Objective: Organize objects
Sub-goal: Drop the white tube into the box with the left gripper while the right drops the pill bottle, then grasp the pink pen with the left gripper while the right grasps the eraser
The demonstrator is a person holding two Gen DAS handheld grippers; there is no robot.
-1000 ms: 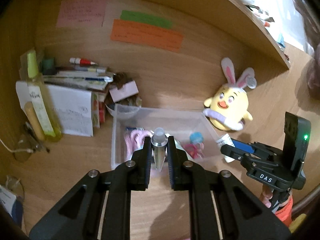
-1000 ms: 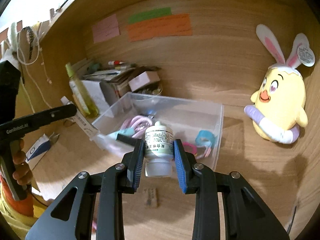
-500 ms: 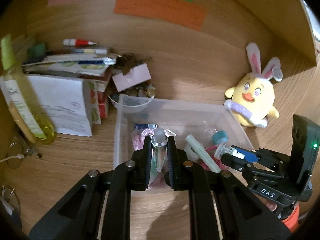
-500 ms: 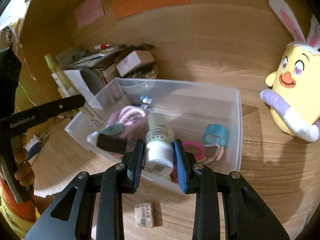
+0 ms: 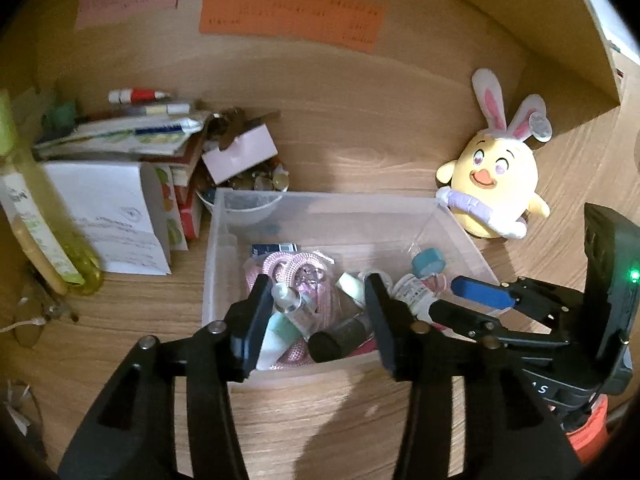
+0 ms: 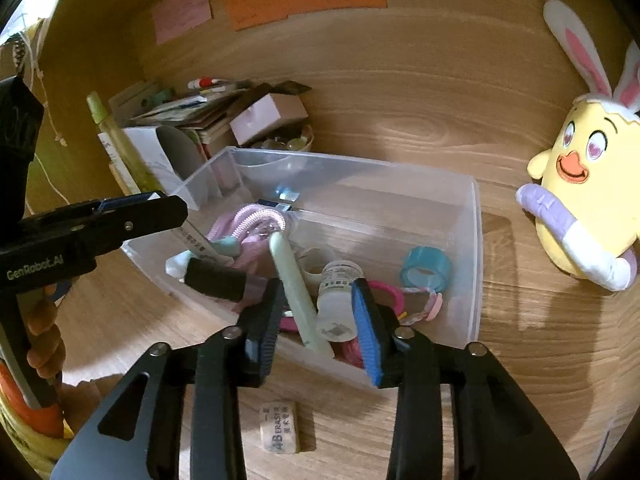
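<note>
A clear plastic bin (image 5: 320, 197) holds several small items. My left gripper (image 5: 318, 314) hangs over its near side, its jaws opening. A small silver-collared vial (image 5: 287, 300) leans loose by the left finger, touched by neither pad. My right gripper (image 6: 318, 320) is over the bin's (image 6: 474, 240) front wall, jaws also opening. A white bottle (image 6: 338, 300) lies between them against the blue right pad, clear of the left pad. A pale green tube (image 6: 294, 280) lies beside it. The left wrist view shows the right gripper (image 5: 460, 300) with the bottle (image 5: 412, 292).
In the bin lie a pink cable (image 6: 256, 220), a teal tape roll (image 6: 426, 268) and a black cylinder (image 6: 216, 280). An eraser (image 6: 280, 426) lies in front of the bin. A yellow plush chick (image 5: 490, 184) sits right; stacked papers (image 5: 120, 132) and a yellow bottle (image 5: 44, 232) stand left.
Both grippers came forward and down over the bin, then opened. The vial left the left jaws and the white bottle dropped from the right grip into the bin.
</note>
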